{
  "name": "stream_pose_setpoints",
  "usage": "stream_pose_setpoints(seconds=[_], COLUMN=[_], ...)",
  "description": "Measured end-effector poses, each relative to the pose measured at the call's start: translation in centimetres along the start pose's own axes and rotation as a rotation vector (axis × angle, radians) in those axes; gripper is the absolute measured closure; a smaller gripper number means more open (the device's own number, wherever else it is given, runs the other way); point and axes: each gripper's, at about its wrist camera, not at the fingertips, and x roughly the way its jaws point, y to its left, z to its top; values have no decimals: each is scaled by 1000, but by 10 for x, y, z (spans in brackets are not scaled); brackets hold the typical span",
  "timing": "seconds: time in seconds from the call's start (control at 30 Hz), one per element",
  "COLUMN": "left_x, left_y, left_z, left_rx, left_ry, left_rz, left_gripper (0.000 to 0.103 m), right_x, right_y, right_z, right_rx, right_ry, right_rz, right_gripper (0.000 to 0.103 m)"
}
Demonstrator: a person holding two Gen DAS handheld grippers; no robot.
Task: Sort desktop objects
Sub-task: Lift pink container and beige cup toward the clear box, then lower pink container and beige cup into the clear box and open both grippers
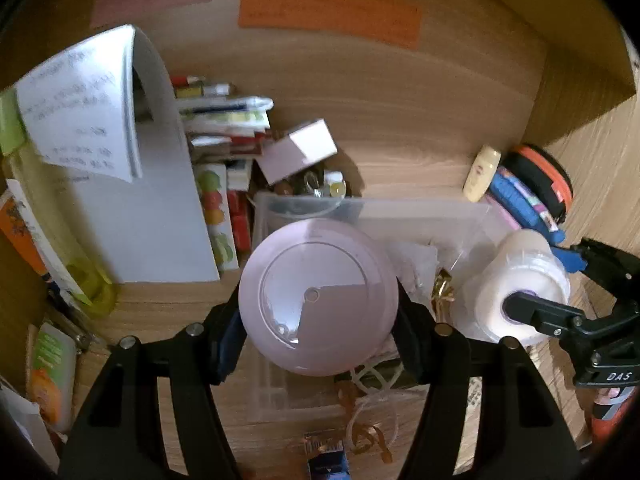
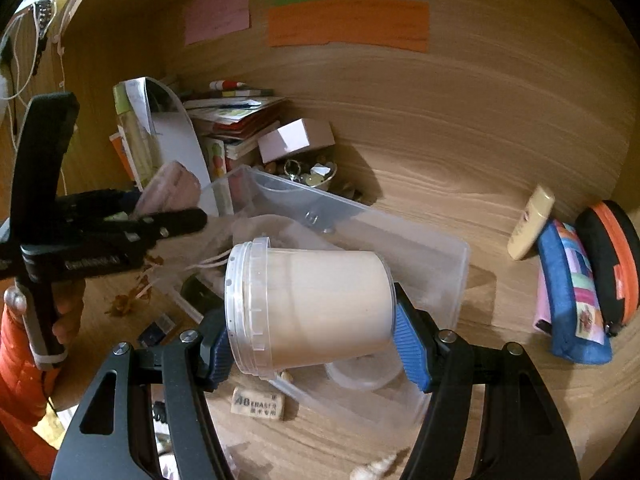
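Note:
My left gripper (image 1: 318, 320) is shut on a round pale pink lid (image 1: 318, 298) and holds it above a clear plastic bin (image 1: 420, 216). My right gripper (image 2: 310, 340) is shut on a clear plastic jar (image 2: 308, 304) with cream-white contents, tipped on its side over the same bin (image 2: 400, 236). The jar also shows at the right of the left wrist view (image 1: 520, 284), and the left gripper with the pink lid (image 2: 172, 190) shows at the left of the right wrist view. A bag and gold ribbon (image 1: 442, 292) lie in the bin.
Books and a notepad (image 1: 92, 108) stack at the back left beside a yellow-green bottle (image 1: 52, 220). A pink box (image 1: 300, 148) sits over a bowl of trinkets (image 2: 312, 176). A cream tube (image 2: 530, 222), pencil cases (image 2: 572, 292) and an eraser (image 2: 258, 402) lie on the wooden desk.

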Motion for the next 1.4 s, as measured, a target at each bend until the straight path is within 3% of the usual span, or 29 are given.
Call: stream_pose_setpoints(seconds=[0.43,0.53,0.6,0.83,0.97,1.17,1.4], left_x=[9,15,17,16,10,-5,-19], left_y=[-21,-22,-26,-26,-26,-25,-25], left_z=[-6,-8,-10,-11,-13,-11,-10], left_rx=[131,133,160,154,149,137,137], left_ry=[-23,24,24,39,17,-30,-86], left_rz=[101,69,94,61,65,50,47], left_gripper=[40,40,40,40,39,30,26], right_x=[35,35,35,35,35,32,24], right_y=[6,7,5,10,8,14,26], right_z=[-10,-10,-11,-14,-14,-12,-12], right_rx=[-36,-44,-39,-57,-53,-80,-111], right_ry=[53,42,37,-2,-16,-15,-13], right_rz=[-19,-27,-23,-56,-93,-132,-161], right_gripper=[39,39,39,34,24,20,16])
